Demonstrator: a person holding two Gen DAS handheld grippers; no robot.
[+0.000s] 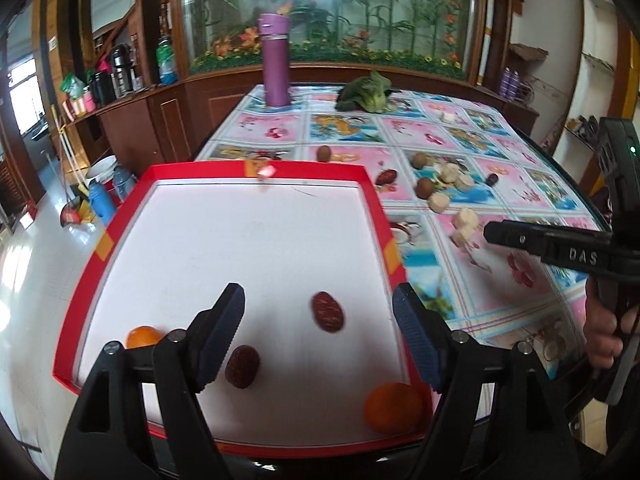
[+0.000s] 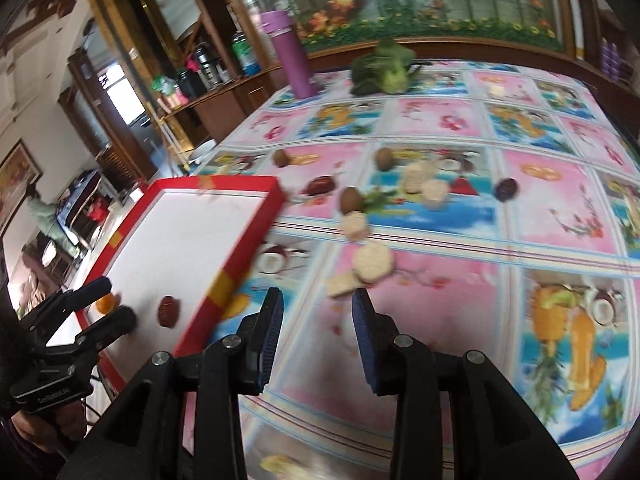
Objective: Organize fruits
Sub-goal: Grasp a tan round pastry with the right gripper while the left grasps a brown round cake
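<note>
A red-rimmed white tray (image 1: 256, 170) (image 2: 244, 240) lies at the table's left. Inside it are two dark red dates (image 1: 328, 311) (image 1: 241, 366) and two oranges (image 1: 394, 406) (image 1: 143, 337). My left gripper (image 1: 318, 320) hangs open over the tray's near end, empty. My right gripper (image 2: 318, 312) is open above the tablecloth, right of the tray, nothing between its fingers. Loose on the cloth lie a date (image 2: 320, 185), a dark fruit (image 2: 506, 189), brown kiwis (image 2: 351, 199) (image 2: 385, 158) (image 2: 281, 157) and pale banana slices (image 2: 372, 260).
A purple bottle (image 1: 275, 60) and a leafy green vegetable (image 1: 366, 92) stand at the table's far end. A wooden cabinet runs behind. The floor drops off left of the tray. A hand (image 1: 602, 332) holds the right gripper's handle.
</note>
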